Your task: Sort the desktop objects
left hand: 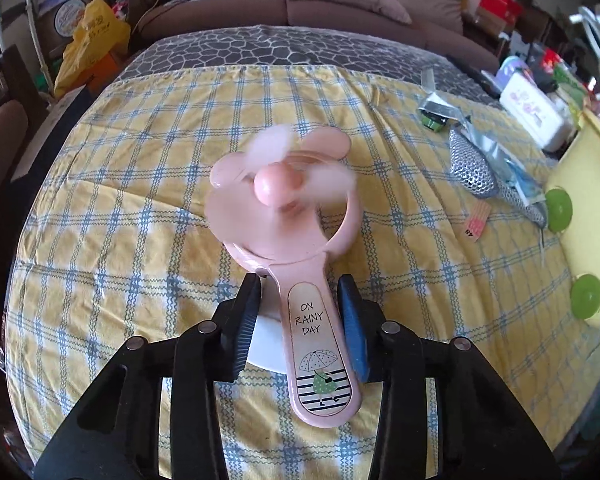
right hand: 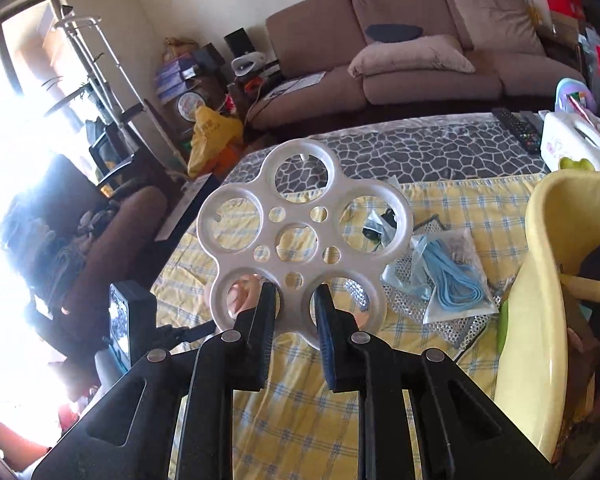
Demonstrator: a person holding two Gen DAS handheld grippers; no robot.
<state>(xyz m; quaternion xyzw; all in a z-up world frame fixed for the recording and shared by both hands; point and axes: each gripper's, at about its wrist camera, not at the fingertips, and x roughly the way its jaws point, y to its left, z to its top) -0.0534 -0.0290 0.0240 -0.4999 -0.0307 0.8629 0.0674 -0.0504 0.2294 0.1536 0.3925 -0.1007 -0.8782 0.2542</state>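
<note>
Left wrist view: the left gripper [left hand: 300, 312] clamps the handle of a pink hand fan [left hand: 288, 216], blades blurred, over the yellow checked cloth [left hand: 140, 200]. Right wrist view: the right gripper [right hand: 296, 312] pinches a white holed tray [right hand: 304, 236], held above the cloth beside a yellow tub [right hand: 540, 280].

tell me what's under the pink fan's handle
A white round object lies under the pink hand fan, on the yellow checked cloth. Only its edge shows; the handle and a gripper finger cover the rest.
</note>
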